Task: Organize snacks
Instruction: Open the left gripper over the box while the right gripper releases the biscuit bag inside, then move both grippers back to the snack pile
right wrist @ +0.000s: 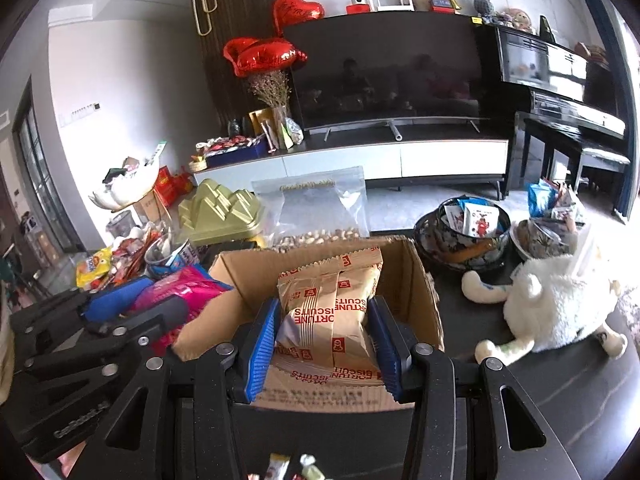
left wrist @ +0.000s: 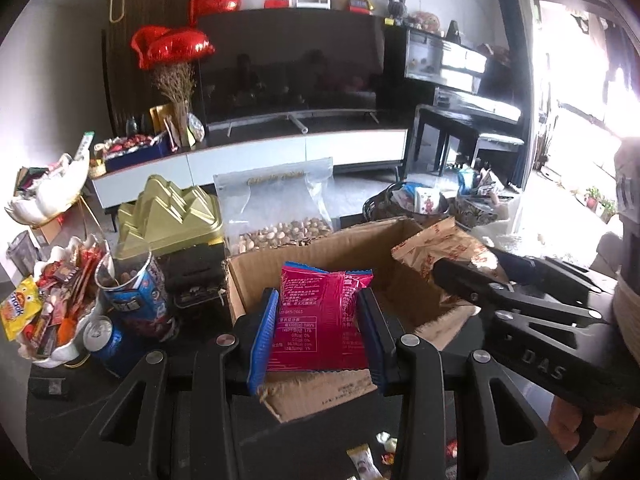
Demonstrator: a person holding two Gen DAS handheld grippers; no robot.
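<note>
An open cardboard box [left wrist: 352, 244] stands on the dark table; it also shows in the right wrist view [right wrist: 424, 280]. My left gripper [left wrist: 320, 326] is shut on a pink snack packet [left wrist: 320, 320] held over the box's near left side. My right gripper [right wrist: 326, 340] is shut on a tan biscuit packet [right wrist: 332, 308] held over the box. In the left wrist view the right gripper [left wrist: 472, 280] comes in from the right with the tan packet [left wrist: 440, 248]. In the right wrist view the left gripper [right wrist: 140, 304] holds the pink packet [right wrist: 180, 288] at left.
A bag of nuts [left wrist: 280, 216], a gold tin [left wrist: 172, 216], cans [left wrist: 108, 340] and a bowl of sweets [left wrist: 56, 312] stand left of and behind the box. Snack bowls [right wrist: 468, 228] and a white plush toy [right wrist: 556, 308] lie right. Loose sweets [left wrist: 364, 460] lie near the front edge.
</note>
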